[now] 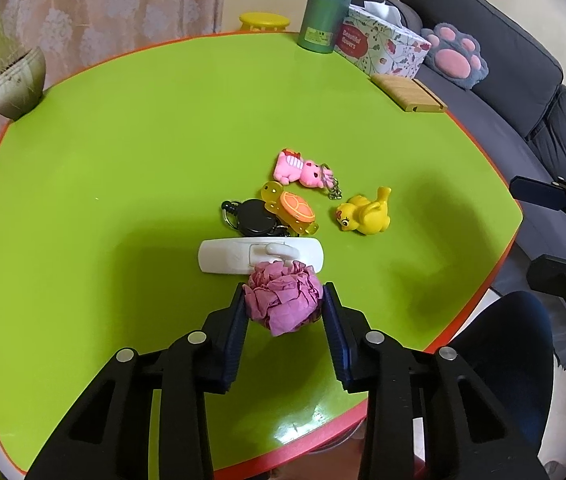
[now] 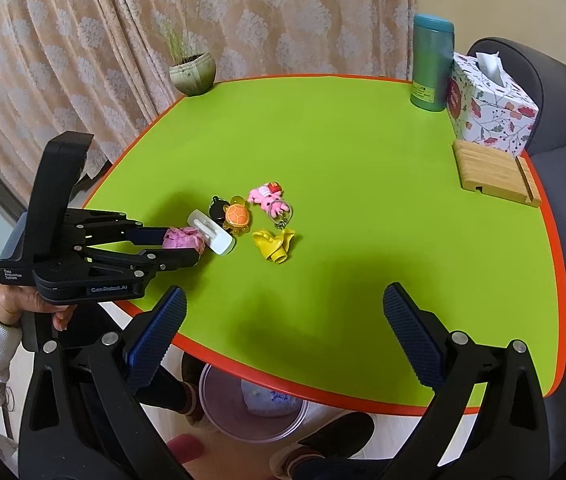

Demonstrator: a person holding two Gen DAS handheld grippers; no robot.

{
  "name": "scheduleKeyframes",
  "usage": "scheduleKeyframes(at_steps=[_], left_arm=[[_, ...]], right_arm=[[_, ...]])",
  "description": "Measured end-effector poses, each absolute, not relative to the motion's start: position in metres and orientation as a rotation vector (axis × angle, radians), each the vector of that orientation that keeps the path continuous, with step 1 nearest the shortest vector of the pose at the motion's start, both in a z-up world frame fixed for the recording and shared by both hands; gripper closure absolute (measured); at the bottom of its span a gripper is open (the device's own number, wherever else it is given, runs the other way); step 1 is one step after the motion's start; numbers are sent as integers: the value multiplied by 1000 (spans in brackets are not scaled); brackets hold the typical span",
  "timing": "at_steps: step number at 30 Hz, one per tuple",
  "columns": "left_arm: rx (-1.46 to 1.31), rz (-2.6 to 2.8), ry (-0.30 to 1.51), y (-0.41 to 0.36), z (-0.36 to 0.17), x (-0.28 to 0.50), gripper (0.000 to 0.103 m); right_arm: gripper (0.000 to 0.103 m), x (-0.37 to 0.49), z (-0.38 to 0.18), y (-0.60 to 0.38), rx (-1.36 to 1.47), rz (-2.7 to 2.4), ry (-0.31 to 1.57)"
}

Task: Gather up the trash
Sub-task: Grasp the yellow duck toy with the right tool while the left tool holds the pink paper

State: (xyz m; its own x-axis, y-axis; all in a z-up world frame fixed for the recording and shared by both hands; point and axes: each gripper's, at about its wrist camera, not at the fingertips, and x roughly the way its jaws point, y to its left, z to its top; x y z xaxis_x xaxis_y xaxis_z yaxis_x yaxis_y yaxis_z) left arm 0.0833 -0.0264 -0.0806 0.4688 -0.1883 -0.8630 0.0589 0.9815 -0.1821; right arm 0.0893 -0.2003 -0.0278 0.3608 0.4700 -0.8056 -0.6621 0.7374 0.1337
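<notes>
At lower centre, the left tongs (image 1: 283,305) closed on a crumpled pink paper ball (image 1: 283,298) on the green worktop (image 1: 123,184), touching a white hook (image 1: 261,255). The right tongs (image 2: 283,320) hovered wide, empty. A clean lift should spare the hook.

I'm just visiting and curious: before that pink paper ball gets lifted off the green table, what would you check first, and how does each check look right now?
1. Crumpled pink paper sits between the left gripper fingers: ok.
2. Fingers pressing firmly on it: cannot tell; they flank it closely.
3. White hook clear of the paper: not ok, it touches the ball's far side.
4. Toys, such as the yellow duck, clear of the fingers: ok.
5. Right gripper open and holding nothing: ok.
6. Bin under the table edge ready: ok.
</notes>
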Motion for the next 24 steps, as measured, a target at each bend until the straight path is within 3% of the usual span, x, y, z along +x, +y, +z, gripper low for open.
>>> scheduleKeyframes(at_steps=[24], left_arm=[[-145,-112,1036,-8,-64,74,67]], right_arm=[[6,135,-65,-144,-347,770,1051]])
